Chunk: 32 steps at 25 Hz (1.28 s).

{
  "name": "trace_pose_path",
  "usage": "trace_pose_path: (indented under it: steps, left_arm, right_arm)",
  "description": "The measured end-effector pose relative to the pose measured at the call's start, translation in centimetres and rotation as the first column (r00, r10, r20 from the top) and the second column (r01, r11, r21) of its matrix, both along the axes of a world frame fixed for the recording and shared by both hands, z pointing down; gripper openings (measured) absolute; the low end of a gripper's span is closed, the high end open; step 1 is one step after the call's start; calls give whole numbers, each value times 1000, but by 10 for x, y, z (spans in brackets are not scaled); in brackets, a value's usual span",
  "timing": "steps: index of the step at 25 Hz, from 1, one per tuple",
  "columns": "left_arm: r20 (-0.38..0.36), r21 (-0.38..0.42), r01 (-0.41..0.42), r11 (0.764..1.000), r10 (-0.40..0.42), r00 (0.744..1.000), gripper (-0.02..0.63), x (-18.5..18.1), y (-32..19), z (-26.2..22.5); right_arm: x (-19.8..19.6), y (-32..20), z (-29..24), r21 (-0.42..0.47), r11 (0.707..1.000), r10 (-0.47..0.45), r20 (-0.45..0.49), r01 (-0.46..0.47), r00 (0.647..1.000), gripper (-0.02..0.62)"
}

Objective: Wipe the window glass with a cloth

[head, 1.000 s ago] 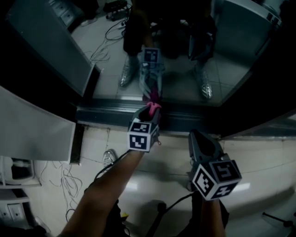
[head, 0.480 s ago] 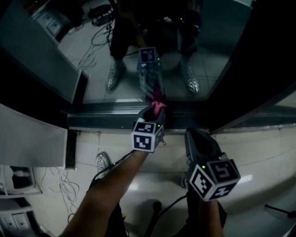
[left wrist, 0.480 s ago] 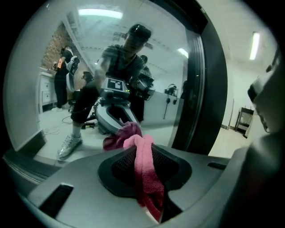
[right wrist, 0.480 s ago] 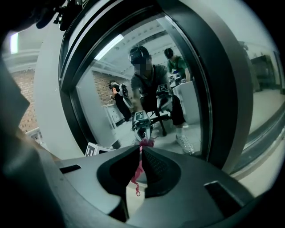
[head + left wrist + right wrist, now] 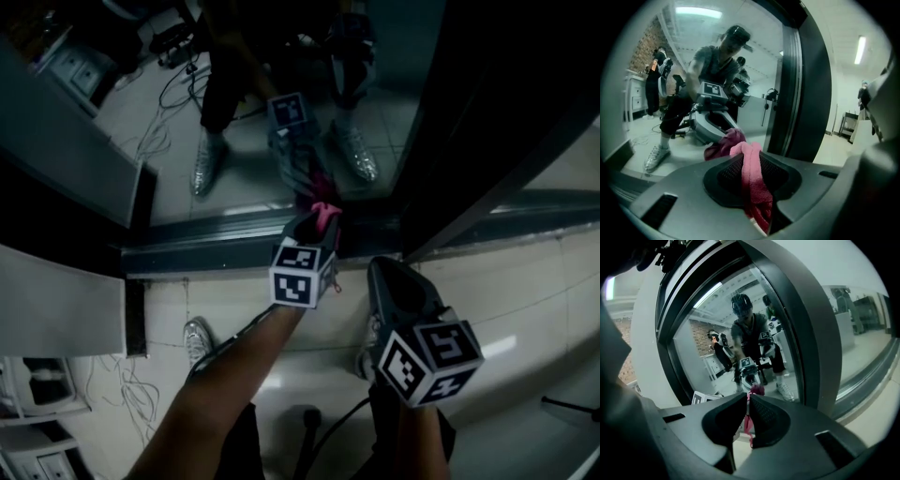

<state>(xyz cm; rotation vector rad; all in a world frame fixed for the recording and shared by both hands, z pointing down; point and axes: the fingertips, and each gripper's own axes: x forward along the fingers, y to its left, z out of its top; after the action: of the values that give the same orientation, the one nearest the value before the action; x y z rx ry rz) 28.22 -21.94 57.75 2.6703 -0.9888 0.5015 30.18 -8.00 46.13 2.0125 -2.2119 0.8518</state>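
Observation:
My left gripper is shut on a pink cloth and holds its bunched tip against the bottom of the window glass, just above the sill. In the left gripper view the cloth runs down between the closed jaws, and its darker reflection shows in the glass. My right gripper hangs lower and to the right, off the glass, shut with nothing in it. In the right gripper view its tips meet, with the cloth visible beyond them.
A dark upright frame post borders the pane on the right. The glass mirrors the person and both grippers. A white cabinet, loose cables and the person's shoe are on the tiled floor below.
My left gripper, with the cloth against the glass, has slid right along the pane's bottom edge, closer to the dark post. The right gripper has stayed shut below it.

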Motion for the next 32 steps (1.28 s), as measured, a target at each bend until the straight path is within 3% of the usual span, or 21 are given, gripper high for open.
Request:
trace_pose_path:
  steps: [17, 27, 32]
  left_arm:
    - [-41, -5, -159, 987, 159, 986, 92, 105, 37, 12]
    - [-104, -65, -161, 985, 154, 983, 92, 143, 52, 49]
    - [-99, -86, -147, 985, 138, 985, 92, 149, 49, 64]
  right_arm:
    - [49, 28, 13, 1, 997, 73, 26, -73, 997, 17]
    - [62, 39, 20, -48, 992, 121, 115, -116, 986, 17]
    - [63, 41, 24, -68, 991, 123, 118, -116, 985, 17]
